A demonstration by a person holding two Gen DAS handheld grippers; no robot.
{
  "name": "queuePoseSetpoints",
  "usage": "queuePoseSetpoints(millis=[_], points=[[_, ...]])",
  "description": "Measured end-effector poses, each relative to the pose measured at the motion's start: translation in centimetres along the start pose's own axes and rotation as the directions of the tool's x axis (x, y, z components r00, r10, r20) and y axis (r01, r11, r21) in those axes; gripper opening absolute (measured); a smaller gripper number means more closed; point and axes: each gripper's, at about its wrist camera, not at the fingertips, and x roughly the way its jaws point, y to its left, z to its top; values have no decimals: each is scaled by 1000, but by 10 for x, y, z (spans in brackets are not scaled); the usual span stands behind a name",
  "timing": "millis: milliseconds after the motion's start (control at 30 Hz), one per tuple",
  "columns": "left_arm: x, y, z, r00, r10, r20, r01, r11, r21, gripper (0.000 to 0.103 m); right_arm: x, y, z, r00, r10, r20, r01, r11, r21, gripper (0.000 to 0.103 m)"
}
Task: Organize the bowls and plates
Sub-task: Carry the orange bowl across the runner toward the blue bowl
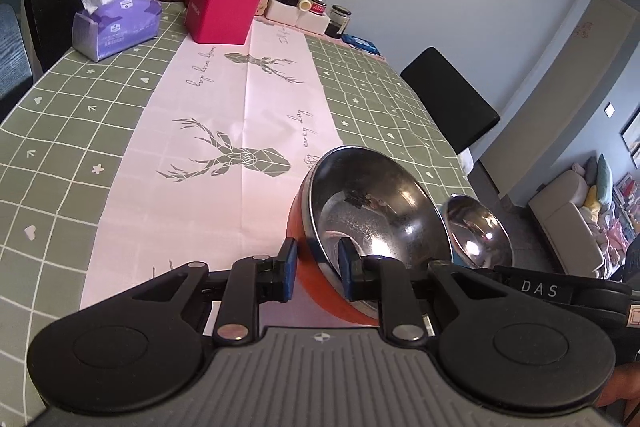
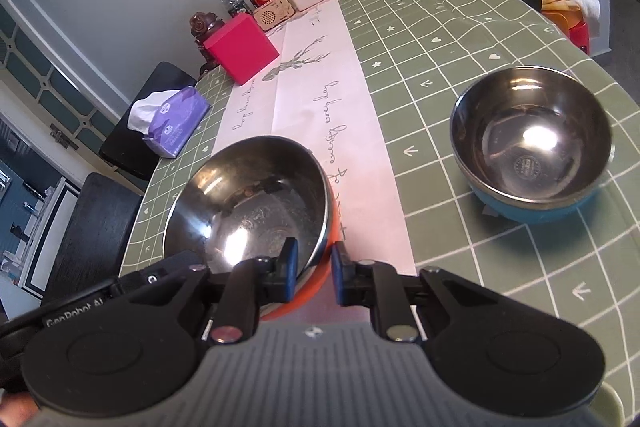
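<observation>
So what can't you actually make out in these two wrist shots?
- Orange bowl: whether it rests on the table or is lifted; both views, the jaws and gripper bodies cover its base.
- Blue bowl: in the left wrist view the right gripper's body hides all but its steel inside.
- Stamp in the blue bowl's bottom: right wrist view, too small to read.
- Jar labels by the wall: both views, too small.
</observation>
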Motion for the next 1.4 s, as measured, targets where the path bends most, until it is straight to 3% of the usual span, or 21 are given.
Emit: queuePoseSetpoints(millis=[567, 900, 1400], points=[[-53, -18, -58, 997, -79, -25, 78, 996, -35, 24, -74, -9, -54, 999, -2, 39, 2, 1000, 0, 14], [-25, -14, -72, 989, -106, -104, 99, 992, -75, 24, -64, -33, -58, 999, -33, -1, 33, 998, 55, 13], [-6, -7, -80, 982, -78, -173, 63, 994, -89, 24, -44, -37, -62, 996, -80, -49, 82, 996, 36, 13]])
